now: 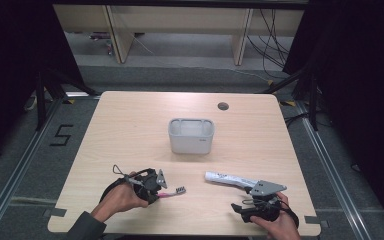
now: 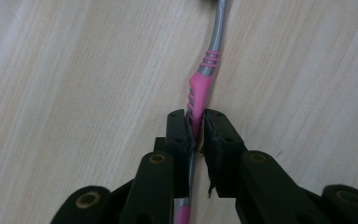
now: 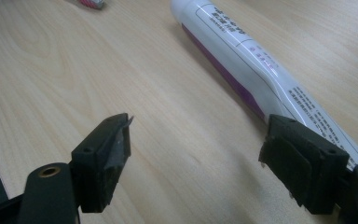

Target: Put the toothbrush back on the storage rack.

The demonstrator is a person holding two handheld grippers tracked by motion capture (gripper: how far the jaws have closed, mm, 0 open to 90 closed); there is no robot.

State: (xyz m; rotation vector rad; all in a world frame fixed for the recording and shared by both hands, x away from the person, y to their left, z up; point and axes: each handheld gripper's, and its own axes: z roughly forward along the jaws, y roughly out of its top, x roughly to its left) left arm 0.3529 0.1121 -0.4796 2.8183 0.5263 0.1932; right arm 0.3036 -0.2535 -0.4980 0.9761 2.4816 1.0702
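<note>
White-grey plastic bin (image 1: 191,136), open top, upright, mid-table. All else placed off the bin: light wood table (image 1: 130,130) under it; round cable hole (image 1: 223,106) in the tabletop behind the bin, toward its right; wooden furniture legs (image 1: 118,35) well behind it; loose cables (image 1: 272,42) on the floor behind-right; black "5" floor mark (image 1: 61,135) to its left, off the table.

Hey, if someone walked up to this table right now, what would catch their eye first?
Probably the pink and grey toothbrush lying near the front left of the wooden table, with the left gripper shut on its handle. Next, the white toothpaste tube lying at front right, beside the open right gripper. A pale grey holder cup stands alone mid-table.
</note>
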